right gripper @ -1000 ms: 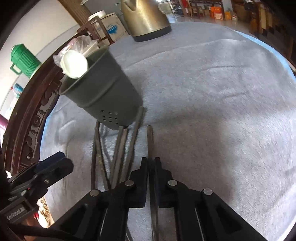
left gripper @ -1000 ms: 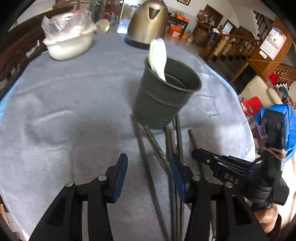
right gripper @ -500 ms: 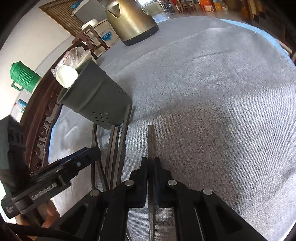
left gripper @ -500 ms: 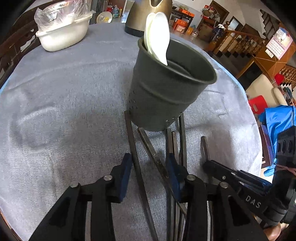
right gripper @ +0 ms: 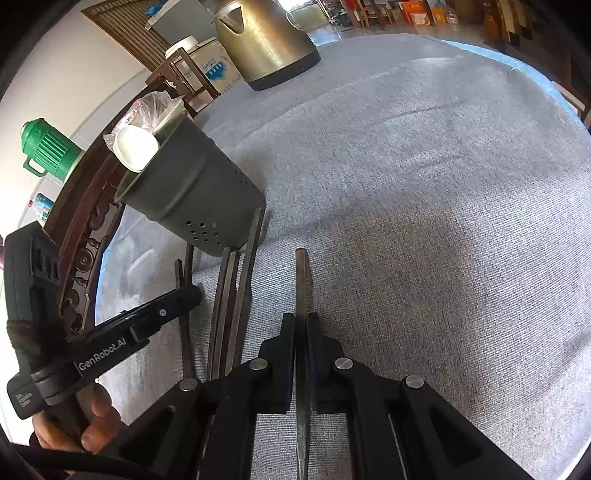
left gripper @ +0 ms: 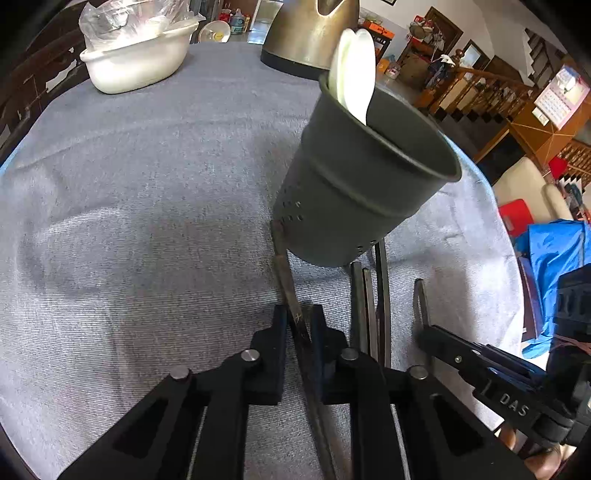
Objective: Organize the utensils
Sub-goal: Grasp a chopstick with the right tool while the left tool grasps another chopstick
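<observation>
A dark grey-green utensil holder [left gripper: 354, 192] stands on the grey tablecloth with white spoons [left gripper: 352, 85] in it. Several dark chopsticks [left gripper: 369, 302] lie in front of its base. My left gripper [left gripper: 299, 314] has its jaws closing onto one chopstick [left gripper: 286, 273], pads pressing its sides; the stick's far end reaches the holder's base. In the right wrist view, my right gripper [right gripper: 301, 321] is shut on a separate chopstick [right gripper: 301, 280] lying right of the loose chopsticks [right gripper: 236, 288]. The holder [right gripper: 195, 195] and left gripper [right gripper: 188, 295] show on the left there.
A brass-coloured kettle [left gripper: 310, 33] stands behind the holder. A white bowl [left gripper: 136, 55] covered in plastic sits at the far left. A green jug [right gripper: 48, 151] and a carved wooden chair back [right gripper: 88, 236] lie beyond the table's left edge. Grey cloth [right gripper: 424, 221] spreads to the right.
My left gripper came down and in toward the holder, and its jaws went from wide apart to pinching one chopstick. The right gripper kept its hold on its chopstick.
</observation>
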`<state>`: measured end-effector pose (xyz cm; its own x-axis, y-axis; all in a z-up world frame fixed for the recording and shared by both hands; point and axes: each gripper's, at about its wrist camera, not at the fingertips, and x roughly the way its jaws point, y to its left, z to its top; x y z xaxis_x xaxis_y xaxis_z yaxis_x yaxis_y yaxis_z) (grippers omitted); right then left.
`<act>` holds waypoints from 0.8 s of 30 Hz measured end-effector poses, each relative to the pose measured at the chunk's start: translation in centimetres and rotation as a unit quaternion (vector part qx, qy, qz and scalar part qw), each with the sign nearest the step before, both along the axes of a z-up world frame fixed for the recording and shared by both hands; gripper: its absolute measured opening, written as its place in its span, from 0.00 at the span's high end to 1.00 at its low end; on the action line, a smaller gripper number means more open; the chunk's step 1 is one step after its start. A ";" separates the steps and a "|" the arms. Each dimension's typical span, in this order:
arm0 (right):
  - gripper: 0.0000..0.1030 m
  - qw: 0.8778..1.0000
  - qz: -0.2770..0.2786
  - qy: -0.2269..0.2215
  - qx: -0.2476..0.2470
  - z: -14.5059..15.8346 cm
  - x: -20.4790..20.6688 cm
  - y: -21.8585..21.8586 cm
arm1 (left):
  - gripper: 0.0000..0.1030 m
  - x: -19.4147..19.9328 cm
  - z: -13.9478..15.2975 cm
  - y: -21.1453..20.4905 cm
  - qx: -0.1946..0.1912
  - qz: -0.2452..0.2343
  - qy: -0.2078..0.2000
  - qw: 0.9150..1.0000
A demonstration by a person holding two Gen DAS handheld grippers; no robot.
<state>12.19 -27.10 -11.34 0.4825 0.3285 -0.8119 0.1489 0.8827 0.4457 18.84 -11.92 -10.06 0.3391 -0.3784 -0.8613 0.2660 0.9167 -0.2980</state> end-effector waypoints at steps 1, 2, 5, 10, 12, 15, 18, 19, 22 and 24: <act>0.93 1.000 0.000 0.000 -0.001 0.0 0.1 0.1 | 0.91 -0.3 0.3 0.7 -0.007 -0.004 -0.003 1.000; 0.93 1.000 0.000 0.000 -0.002 0.0 0.1 0.2 | 0.91 -0.4 0.7 1.1 -0.012 -0.008 -0.006 1.000; 0.93 1.000 0.000 0.001 -0.002 0.0 0.2 0.2 | 0.93 -0.9 1.6 2.2 -0.016 -0.015 -0.018 1.000; 0.93 1.000 -0.001 0.002 -0.004 0.0 0.4 0.3 | 0.93 -1.3 1.4 4.6 -0.012 -0.028 -0.010 0.999; 0.93 1.000 -0.001 0.002 -0.009 0.0 0.4 0.4 | 0.93 -1.2 1.2 5.6 -0.008 -0.026 -0.010 1.000; 0.93 1.000 -0.002 0.004 -0.014 0.1 0.6 0.7 | 0.93 -1.2 1.0 6.4 -0.005 -0.030 -0.005 1.000; 0.93 1.000 0.000 0.008 -0.019 0.2 0.7 1.0 | 0.93 -1.3 1.2 6.6 0.008 -0.031 -0.012 0.999; 0.93 1.000 0.002 0.011 -0.021 0.2 0.9 1.1 | 0.92 -1.3 1.3 6.5 0.013 -0.030 -0.013 0.999; 0.93 0.999 0.011 0.028 -0.028 0.5 1.7 1.4 | 0.92 -1.2 1.7 6.6 0.019 -0.026 -0.020 0.999; 0.91 0.999 0.013 0.038 -0.023 0.6 2.2 1.4 | 0.92 -1.0 2.0 7.0 0.031 -0.025 -0.027 0.999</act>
